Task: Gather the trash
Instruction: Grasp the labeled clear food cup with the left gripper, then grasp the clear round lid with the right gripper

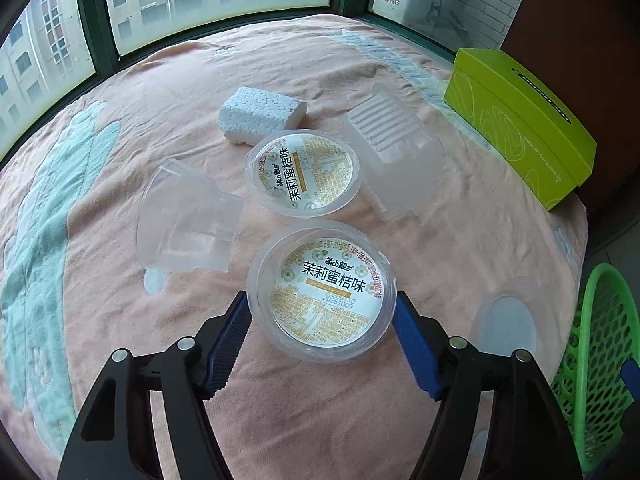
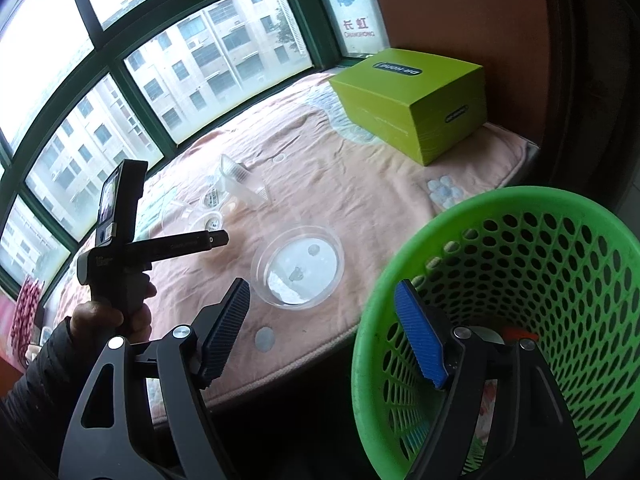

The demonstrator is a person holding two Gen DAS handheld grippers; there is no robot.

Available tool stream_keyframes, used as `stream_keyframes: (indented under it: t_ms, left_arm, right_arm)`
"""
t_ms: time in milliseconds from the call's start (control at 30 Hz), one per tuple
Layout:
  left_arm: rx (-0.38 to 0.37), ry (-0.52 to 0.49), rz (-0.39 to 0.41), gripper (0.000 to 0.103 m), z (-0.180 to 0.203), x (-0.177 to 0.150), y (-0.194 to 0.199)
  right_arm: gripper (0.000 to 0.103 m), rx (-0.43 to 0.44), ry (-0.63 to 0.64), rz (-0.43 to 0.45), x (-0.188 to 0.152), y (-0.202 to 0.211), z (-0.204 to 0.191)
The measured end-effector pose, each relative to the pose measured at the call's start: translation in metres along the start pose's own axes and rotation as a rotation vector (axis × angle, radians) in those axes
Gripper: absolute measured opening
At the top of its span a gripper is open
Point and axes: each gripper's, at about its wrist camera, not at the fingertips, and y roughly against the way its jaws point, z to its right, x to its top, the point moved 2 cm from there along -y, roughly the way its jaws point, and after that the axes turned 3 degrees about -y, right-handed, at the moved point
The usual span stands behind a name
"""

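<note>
In the left wrist view my left gripper (image 1: 320,312) is open, its blue pads on either side of a clear labelled jelly cup (image 1: 320,294) lying on the pink blanket (image 1: 460,248). Whether the pads touch the cup I cannot tell. Beyond it lie a second labelled cup (image 1: 302,174), a clear curved container (image 1: 188,216), a ribbed clear tray (image 1: 390,148) and a white foam block (image 1: 262,114). A round clear lid (image 1: 505,326) lies to the right. My right gripper (image 2: 322,332) is open and empty, its right finger over the rim of the green mesh basket (image 2: 520,264). The clear lid (image 2: 298,266) also shows there.
A green cardboard box (image 1: 516,128) stands at the blanket's far right; it also shows in the right wrist view (image 2: 416,108). Green-framed windows (image 1: 92,40) run along the far side. The basket (image 1: 596,356) stands off the bed's right edge. My left hand and gripper body (image 2: 120,248) show at left.
</note>
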Motion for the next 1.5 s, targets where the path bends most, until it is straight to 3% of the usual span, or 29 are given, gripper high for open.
stream_keyframes:
  t_ms: [467, 733, 1133, 1500]
  left_arm:
    - [-0.037, 0.0, 0.057, 0.063, -0.009, -0.007, 0.032]
    - [-0.045, 0.009, 0.097, 0.063, -0.026, -0.017, 0.067]
    - [-0.057, 0.041, 0.126, 0.063, -0.048, -0.029, 0.088]
    - [-0.067, 0.056, 0.117, 0.063, -0.048, -0.033, 0.087]
  right_arm:
    - [0.075, 0.004, 0.066, -0.052, 0.001, -0.026, -0.018]
    - [0.088, -0.007, 0.149, -0.075, 0.004, -0.054, -0.041]
    - [0.094, -0.146, 0.294, -0.127, 0.004, -0.103, -0.056]
    - [0.097, -0.199, 0.292, -0.176, 0.004, -0.128, -0.05]
